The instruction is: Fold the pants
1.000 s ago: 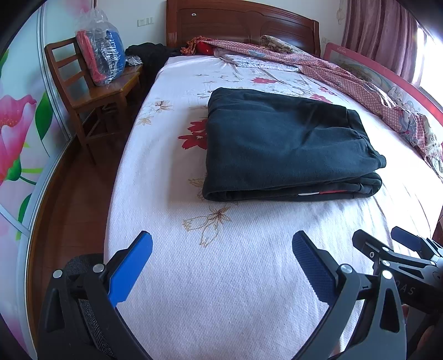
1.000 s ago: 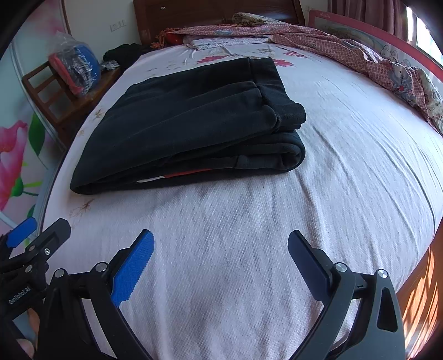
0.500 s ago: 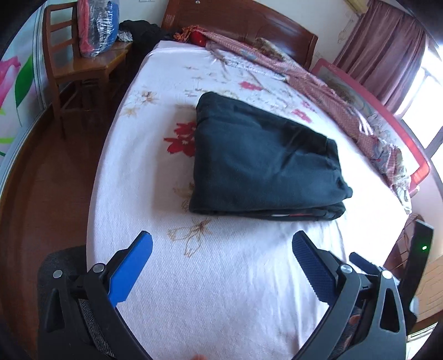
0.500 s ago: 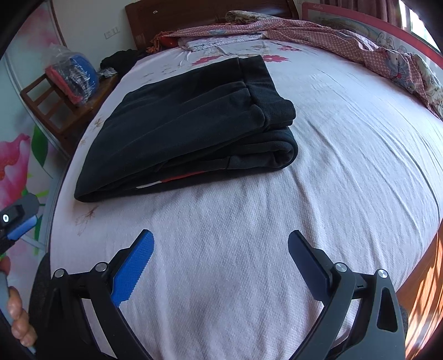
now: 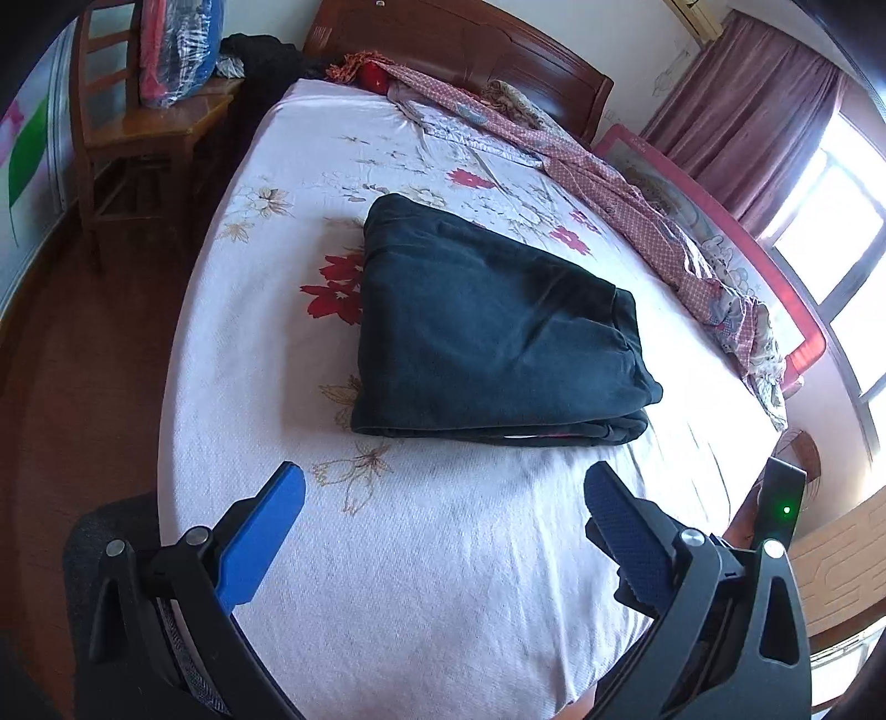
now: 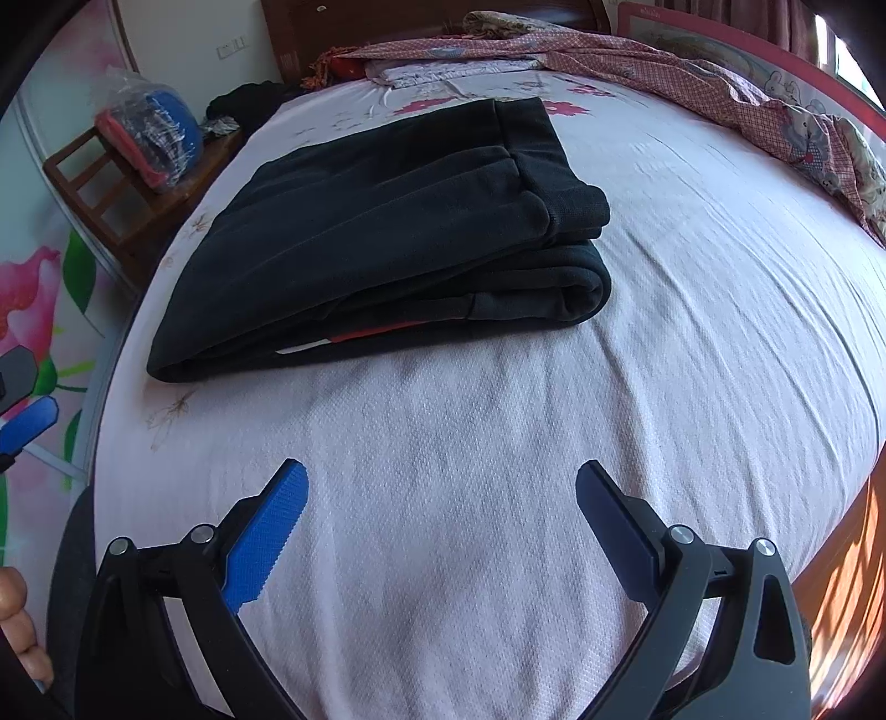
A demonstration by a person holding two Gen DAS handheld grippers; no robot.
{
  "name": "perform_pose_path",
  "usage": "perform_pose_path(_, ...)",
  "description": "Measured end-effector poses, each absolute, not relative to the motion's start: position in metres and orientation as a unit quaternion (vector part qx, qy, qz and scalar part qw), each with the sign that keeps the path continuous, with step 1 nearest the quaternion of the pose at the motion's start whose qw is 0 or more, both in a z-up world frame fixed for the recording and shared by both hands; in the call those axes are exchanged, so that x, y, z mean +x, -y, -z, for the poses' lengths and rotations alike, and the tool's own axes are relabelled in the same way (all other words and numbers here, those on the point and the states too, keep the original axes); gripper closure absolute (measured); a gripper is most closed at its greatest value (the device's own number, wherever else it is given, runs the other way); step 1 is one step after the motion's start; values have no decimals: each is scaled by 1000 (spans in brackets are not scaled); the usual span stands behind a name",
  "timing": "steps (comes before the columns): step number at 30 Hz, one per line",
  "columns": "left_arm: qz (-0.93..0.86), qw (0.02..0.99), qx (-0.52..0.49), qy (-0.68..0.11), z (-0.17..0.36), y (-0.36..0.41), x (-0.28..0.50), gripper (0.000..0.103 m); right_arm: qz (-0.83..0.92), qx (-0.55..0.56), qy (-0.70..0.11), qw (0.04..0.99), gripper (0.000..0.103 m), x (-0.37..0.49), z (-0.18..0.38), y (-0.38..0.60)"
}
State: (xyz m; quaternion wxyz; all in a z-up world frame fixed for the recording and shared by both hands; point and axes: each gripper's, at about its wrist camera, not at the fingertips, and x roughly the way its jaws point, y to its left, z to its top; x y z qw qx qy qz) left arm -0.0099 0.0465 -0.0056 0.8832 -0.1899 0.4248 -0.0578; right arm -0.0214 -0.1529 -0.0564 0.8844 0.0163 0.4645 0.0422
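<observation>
The dark pants (image 5: 487, 327) (image 6: 382, 238) lie folded into a thick rectangle in the middle of the bed (image 5: 443, 581) (image 6: 692, 343). A red and white label peeks from the near edge of the stack. My left gripper (image 5: 443, 493) hovers over the sheet short of the pants, open, blue pads wide apart, nothing between them. My right gripper (image 6: 440, 487) is open too, also short of the pants and holding nothing. One blue fingertip of the left gripper shows at the left edge of the right wrist view.
A pink patterned blanket (image 5: 637, 194) (image 6: 720, 94) lies along the bed's far and right side. A wooden chair (image 5: 138, 127) (image 6: 111, 183) with a plastic-wrapped bundle stands left of the bed. Wooden headboard (image 5: 470, 50) at the far end, window and curtain at right.
Both grippers have pulled back and risen from the folded pants. The left view has swung toward the window. The pants have not moved.
</observation>
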Motion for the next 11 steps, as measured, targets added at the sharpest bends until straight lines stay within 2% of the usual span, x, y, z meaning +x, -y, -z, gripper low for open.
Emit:
perform_pose_path(7,9,875,-121,-468,16,-33,-4,2,-42,23,-464,884,6,-22,55,155)
perform_pose_path(11,-22,885,-74,-459,16,-24,-9,2,-42,28,-465,884,6,-22,55,158)
